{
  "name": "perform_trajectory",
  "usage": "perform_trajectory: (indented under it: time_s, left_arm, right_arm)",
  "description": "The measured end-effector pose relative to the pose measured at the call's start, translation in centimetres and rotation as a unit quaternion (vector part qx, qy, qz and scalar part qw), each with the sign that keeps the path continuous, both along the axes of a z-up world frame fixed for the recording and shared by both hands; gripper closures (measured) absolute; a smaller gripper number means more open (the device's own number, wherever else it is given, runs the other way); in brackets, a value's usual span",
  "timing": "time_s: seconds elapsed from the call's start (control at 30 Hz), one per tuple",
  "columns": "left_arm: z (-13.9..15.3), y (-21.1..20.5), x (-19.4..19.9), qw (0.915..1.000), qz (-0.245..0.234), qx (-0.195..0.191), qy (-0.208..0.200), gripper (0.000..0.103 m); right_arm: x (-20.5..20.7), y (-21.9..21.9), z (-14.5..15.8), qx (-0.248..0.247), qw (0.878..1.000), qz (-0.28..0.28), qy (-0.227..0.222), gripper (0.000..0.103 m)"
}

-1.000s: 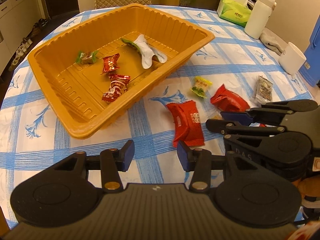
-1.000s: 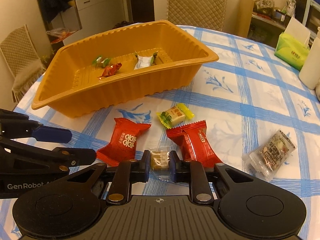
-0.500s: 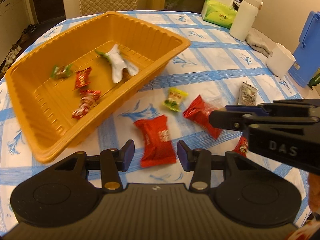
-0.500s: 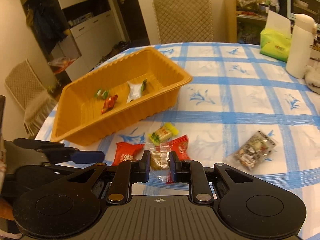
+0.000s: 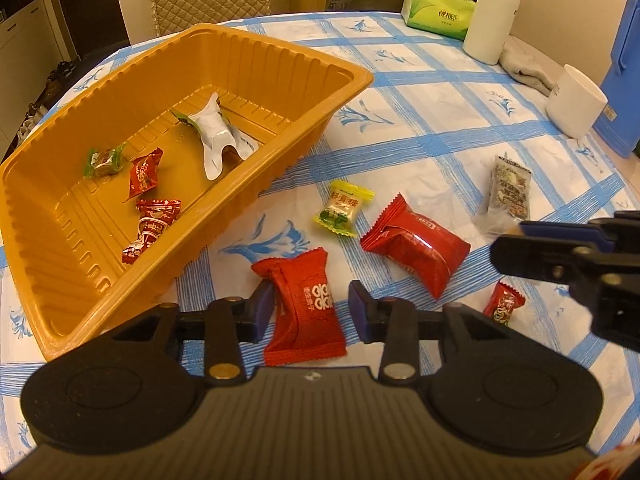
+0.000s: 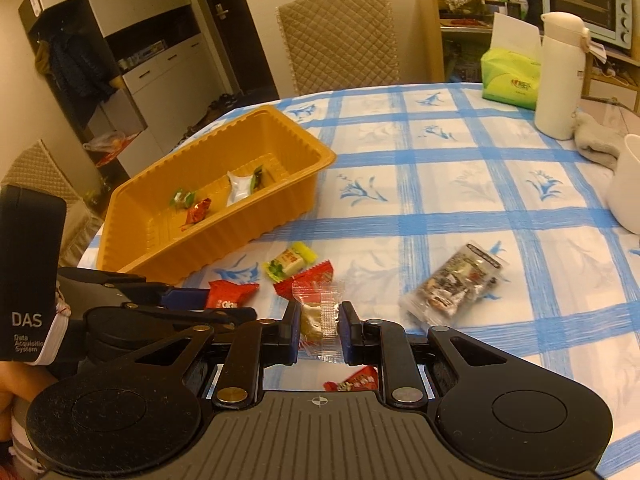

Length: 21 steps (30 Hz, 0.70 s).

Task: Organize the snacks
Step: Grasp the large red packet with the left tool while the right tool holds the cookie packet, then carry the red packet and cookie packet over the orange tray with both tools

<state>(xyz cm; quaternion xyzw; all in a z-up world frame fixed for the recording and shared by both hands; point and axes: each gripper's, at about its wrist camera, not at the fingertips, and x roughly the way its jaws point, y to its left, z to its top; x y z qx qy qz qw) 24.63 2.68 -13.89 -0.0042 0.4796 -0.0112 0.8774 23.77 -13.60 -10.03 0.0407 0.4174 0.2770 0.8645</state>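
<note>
From the left wrist camera, the left gripper [image 5: 307, 308] reaches down over a blue-checked tablecloth [image 5: 440, 92], its jaws closing around a red snack packet [image 5: 306, 312] that lies flat on the cloth between them; the left pad sits against the packet's edge while a gap shows at the right pad. An orange plastic tray [image 5: 280, 168] stands just to the left, holding a white wrapper [image 5: 214, 132], a green-ended candy [image 5: 104, 158] and two red candies [image 5: 150, 200]. On the cloth beside the tray lie a yellow-green candy [image 5: 342, 208], a second red packet [image 5: 414, 246], a clear bag of mixed nuts [image 5: 510, 192] and a small red candy [image 5: 503, 304]. The right gripper's dark body enters at the right edge. A tissue box [image 5: 438, 14], a white flask [image 5: 492, 12] and a white cup [image 5: 576, 106] stand at the far side.

From the right wrist camera, the right gripper [image 6: 320, 326] is raised above the table, its fingers pinching a small clear-wrapped tan sweet [image 6: 318, 316]. Below it lie the yellow-green candy [image 6: 290, 260], the nut bag [image 6: 458, 284] and the tray [image 6: 248, 216], well apart from the held sweet. The left gripper [image 6: 192, 298] shows at lower left, over the red snack packet [image 6: 230, 296].
</note>
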Motion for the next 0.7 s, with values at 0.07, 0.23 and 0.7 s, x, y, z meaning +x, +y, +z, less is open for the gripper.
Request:
perform_trajectory:
  time_s: [0.07, 0.23, 0.7]
  left_arm:
    - [0.0, 0.0, -0.1, 1.0000, -0.002, 0.002, 0.000, 0.078]
    - [0.3, -0.4, -0.7, 0.9999, -0.015, 0.001, -0.002, 0.081]
    - [4.0, 0.2, -4.1, 0.9991, -0.024, -0.014, -0.032, 0.081]
  right_arm:
    - [-0.1, -0.3, 0.1, 0.001, 1.000, -0.002, 0.000, 0.083]
    - [-0.3, -0.9, 0.2, 0.004, 1.000, -0.006, 0.000, 0.083]
    - [-0.8, -0.9, 1.3, 0.021, 1.000, 0.005, -0.003, 0.083]
